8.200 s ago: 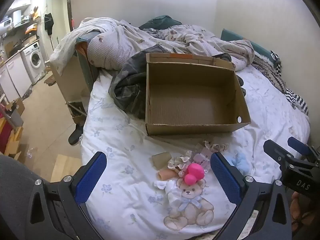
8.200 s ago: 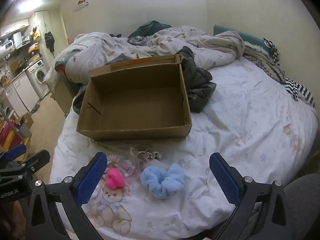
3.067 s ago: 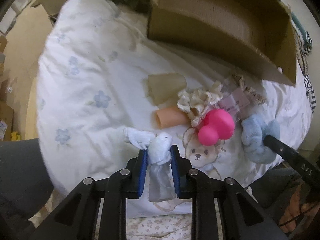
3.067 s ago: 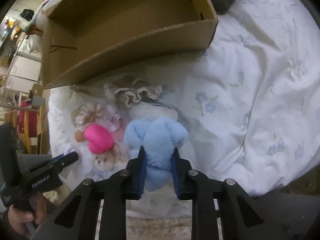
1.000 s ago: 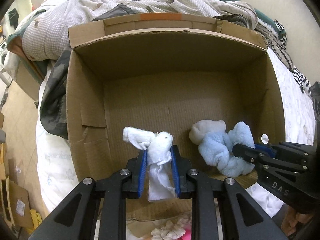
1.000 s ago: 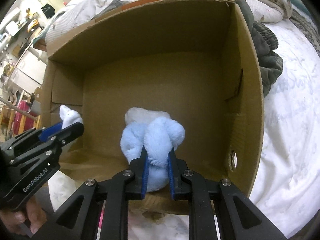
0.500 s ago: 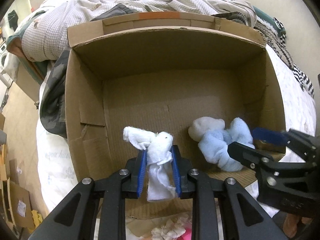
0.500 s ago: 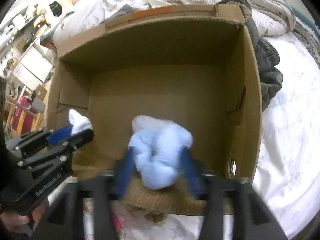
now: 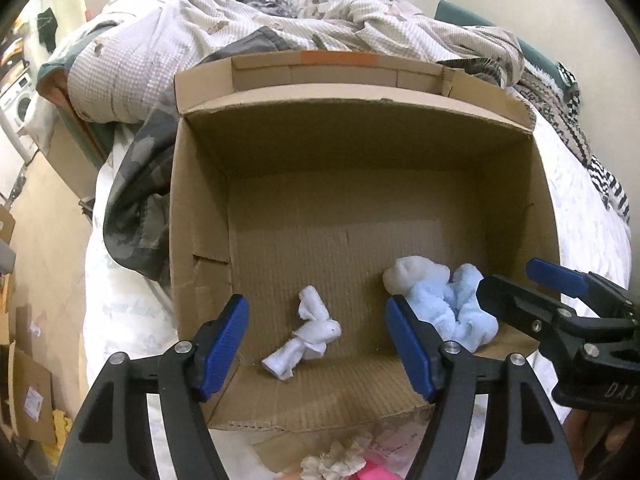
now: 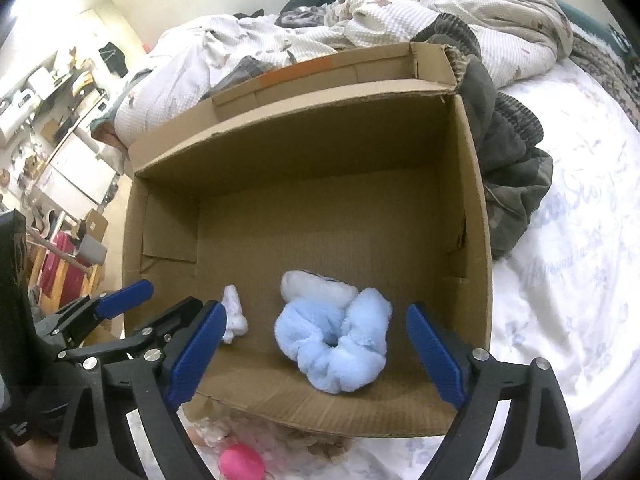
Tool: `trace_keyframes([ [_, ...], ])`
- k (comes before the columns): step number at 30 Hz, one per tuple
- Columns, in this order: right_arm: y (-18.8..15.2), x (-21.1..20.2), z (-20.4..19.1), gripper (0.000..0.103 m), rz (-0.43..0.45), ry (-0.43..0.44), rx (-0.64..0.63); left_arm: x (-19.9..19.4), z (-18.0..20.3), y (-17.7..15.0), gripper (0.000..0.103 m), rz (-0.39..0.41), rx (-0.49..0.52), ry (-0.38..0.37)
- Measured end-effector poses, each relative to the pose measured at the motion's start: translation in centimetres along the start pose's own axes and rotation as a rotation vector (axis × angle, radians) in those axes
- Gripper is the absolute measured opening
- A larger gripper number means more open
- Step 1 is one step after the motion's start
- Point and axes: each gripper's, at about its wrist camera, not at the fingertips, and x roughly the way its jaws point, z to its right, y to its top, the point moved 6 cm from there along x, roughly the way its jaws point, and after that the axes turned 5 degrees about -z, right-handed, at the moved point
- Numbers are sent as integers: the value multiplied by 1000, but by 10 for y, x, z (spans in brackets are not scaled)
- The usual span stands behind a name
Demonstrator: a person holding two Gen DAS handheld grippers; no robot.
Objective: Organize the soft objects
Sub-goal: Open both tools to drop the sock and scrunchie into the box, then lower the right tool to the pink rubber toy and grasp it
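An open cardboard box (image 9: 200,208) (image 10: 472,216) sits on the bed. A small white sock (image 9: 306,338) (image 10: 234,316) lies on the box floor near its front wall. A fluffy light-blue scrunchie (image 9: 460,312) (image 10: 336,344) lies to its right, against a white soft item (image 9: 412,274) (image 10: 316,286). My left gripper (image 9: 318,348) is open and empty above the sock. My right gripper (image 10: 316,356) is open and empty above the scrunchie. A pink soft object (image 10: 242,462) and a cream frilly scrunchie (image 9: 336,462) lie on the sheet in front of the box.
Rumpled bedding (image 9: 280,28) is piled behind the box. Dark clothing lies at the box's left side (image 9: 136,208) and shows at its right in the right wrist view (image 10: 516,176). White floral bedsheet (image 10: 580,280) spreads to the right. The floor and appliances (image 9: 16,100) are to the left.
Both grippers have opened. The white sock has dropped from my left gripper and the blue scrunchie from my right onto the box floor. Both grippers have pulled back a little.
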Motion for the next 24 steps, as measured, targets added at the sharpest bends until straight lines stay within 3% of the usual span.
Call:
trace_keyframes([
  [15, -9, -23, -1, 98, 20, -4, 6, -38, -12, -7, 69, 34, -32, 11],
  [24, -30, -48, -6, 98, 43, -39, -29, -65, -23, -30, 69, 37, -71, 13],
])
